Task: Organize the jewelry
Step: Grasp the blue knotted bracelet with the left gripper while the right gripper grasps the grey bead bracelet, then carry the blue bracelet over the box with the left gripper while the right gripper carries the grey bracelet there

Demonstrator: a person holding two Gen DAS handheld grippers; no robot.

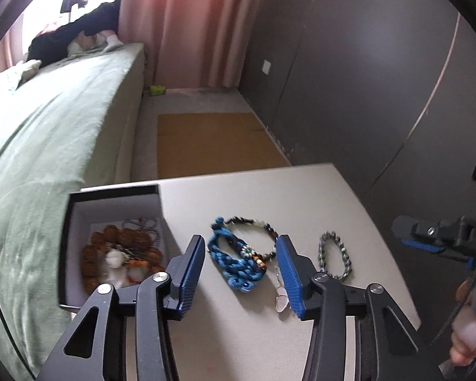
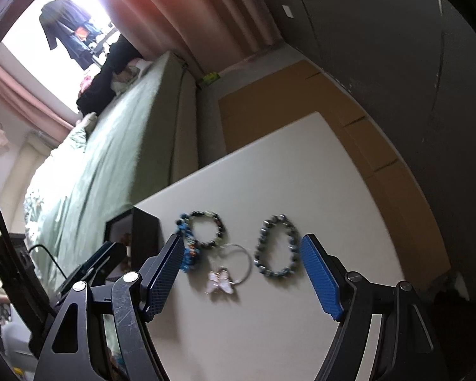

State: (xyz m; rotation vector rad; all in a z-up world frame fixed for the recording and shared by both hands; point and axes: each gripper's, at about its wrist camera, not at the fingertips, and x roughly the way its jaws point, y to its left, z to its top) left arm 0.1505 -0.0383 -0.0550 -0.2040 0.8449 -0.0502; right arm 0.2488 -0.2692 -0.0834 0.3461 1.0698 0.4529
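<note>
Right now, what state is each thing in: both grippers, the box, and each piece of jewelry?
left gripper: open, empty, over the blue braided bracelet
right gripper: open, empty
box: open, holding brown beads
blue braided bracelet: flat on the table, outside the box
dark bead bracelet: on the table, touching the blue one
grey bead bracelet: on the table, alone
butterfly ring: on the table

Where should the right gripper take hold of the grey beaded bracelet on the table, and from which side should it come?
Probably from above. The grey beaded bracelet lies flat on the table as an open oval, apart from the butterfly ring. The open right gripper could close across one long side of the loop, one finger inside the oval and one outside. The far-right strand looks best, farthest from the ring.
</note>
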